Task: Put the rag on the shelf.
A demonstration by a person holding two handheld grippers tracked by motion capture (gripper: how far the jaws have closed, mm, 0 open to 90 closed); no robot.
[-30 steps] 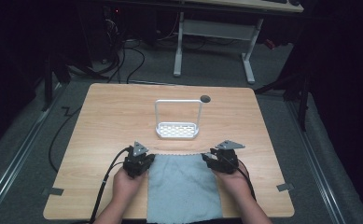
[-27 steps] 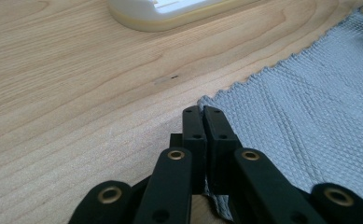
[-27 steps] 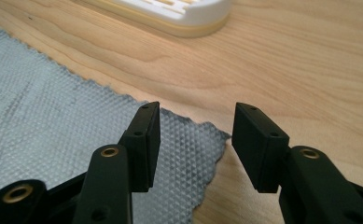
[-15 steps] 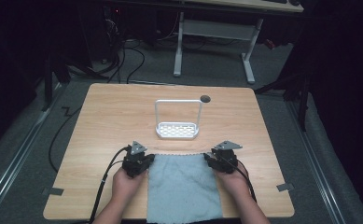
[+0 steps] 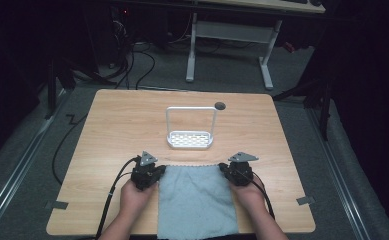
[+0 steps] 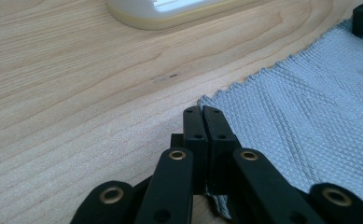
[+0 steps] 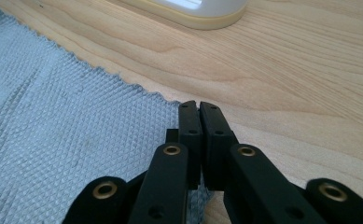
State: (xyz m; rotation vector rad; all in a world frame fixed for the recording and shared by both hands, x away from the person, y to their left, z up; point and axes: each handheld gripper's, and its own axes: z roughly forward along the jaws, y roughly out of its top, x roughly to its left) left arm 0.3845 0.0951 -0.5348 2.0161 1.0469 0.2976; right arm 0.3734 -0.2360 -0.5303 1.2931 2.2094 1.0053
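The grey cloth point(image 5: 197, 200) lies flat at the near edge of the table point(image 5: 112, 125), its two far corners pinched by the clenched left gripper point(image 5: 154, 174) and the just-closed right gripper point(image 5: 230, 172), probably to lift or fold it toward the white rack point(image 5: 190, 140).

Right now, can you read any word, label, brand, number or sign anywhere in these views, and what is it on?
No readable text anywhere.
Grey-blue waffle-weave cloth: no tag or print visible.
White perforated plastic rack with a hoop handle: no marking.
Light wooden table: bare grain, one tiny dark fleck, not writing.
Black left gripper and black right gripper: no lettering.
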